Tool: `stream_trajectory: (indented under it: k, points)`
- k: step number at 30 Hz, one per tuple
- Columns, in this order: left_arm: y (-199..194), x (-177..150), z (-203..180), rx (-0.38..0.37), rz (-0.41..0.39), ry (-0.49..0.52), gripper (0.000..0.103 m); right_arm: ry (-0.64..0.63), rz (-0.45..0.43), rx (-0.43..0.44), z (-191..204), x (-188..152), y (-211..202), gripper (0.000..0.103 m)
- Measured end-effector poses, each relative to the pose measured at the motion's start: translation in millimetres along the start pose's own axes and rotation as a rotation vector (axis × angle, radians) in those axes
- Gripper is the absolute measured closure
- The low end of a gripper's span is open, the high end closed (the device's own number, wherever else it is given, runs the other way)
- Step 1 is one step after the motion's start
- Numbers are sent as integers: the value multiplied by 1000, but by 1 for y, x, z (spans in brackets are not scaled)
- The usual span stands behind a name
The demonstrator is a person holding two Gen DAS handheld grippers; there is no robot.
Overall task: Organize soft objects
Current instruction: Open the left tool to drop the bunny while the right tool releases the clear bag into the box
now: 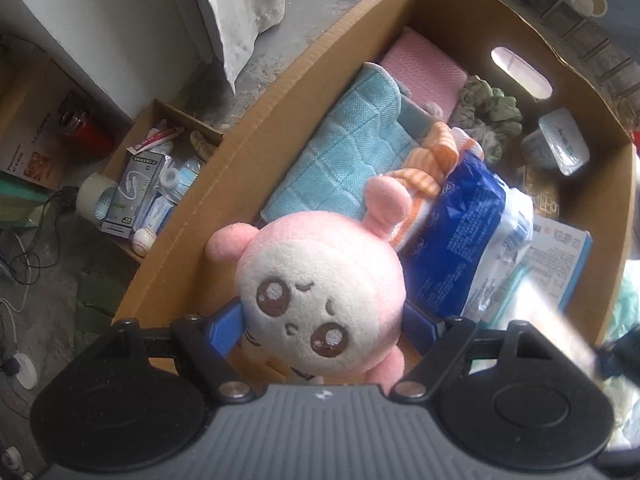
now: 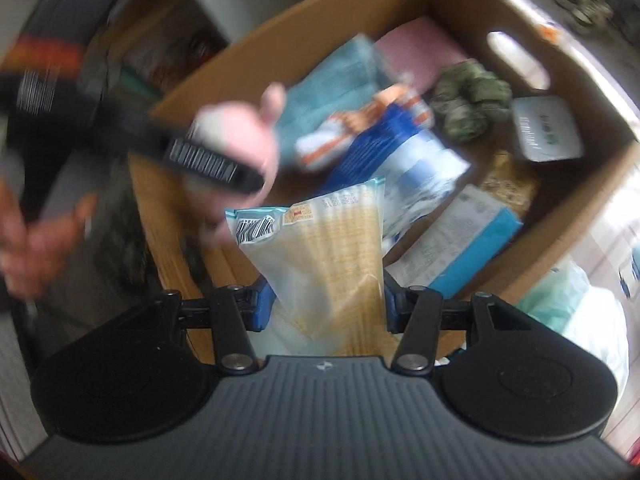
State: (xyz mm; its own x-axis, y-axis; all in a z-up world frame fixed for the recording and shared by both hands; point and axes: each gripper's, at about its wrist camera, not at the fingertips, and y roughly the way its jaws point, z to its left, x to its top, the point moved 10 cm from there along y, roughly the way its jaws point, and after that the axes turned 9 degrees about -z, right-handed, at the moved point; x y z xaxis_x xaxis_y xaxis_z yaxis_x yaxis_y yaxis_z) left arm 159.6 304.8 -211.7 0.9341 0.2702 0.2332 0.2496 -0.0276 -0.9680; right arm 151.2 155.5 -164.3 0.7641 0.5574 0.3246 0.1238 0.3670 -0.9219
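The left gripper [image 1: 320, 326] is clamped on a pink plush toy [image 1: 320, 300], which hangs above the near-left corner of the cardboard box [image 1: 248, 152]; its ears point away from the gripper, face toward the camera, long axis along the fingers. The right gripper [image 2: 326, 304] grips a translucent yellow-patterned packet [image 2: 320, 256] over the box's near wall, the packet's long axis running forward from the jaws, sealed end farthest.

A home storeroom: concrete floor [image 1: 52, 248], curtain [image 1: 240, 12], household clutter boxes [image 1: 160, 172].
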Motion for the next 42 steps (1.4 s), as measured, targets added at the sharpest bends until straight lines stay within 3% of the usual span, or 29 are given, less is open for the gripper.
stream_trajectory:
  k: [7, 16, 20, 25, 42]
  points:
    - [10, 0, -2, 18, 22, 22, 19, -171, 85, -2, 26, -14, 38, 53]
    - [15, 0, 1, 29, 22, 42, 17, -205, 90, 46, 49, -11, 67, 51]
    - [17, 0, 0, 31, 26, 46, 16, -199, 107, 52, 52, -15, 73, 40]
    - [16, 0, -2, 10, 37, 31, 15, -175, 93, 71, 52, -17, 66, 29]
    - [-31, 8, -28, -13, -57, 76, 13, -8, -46, 33, 33, -11, 5, 18]
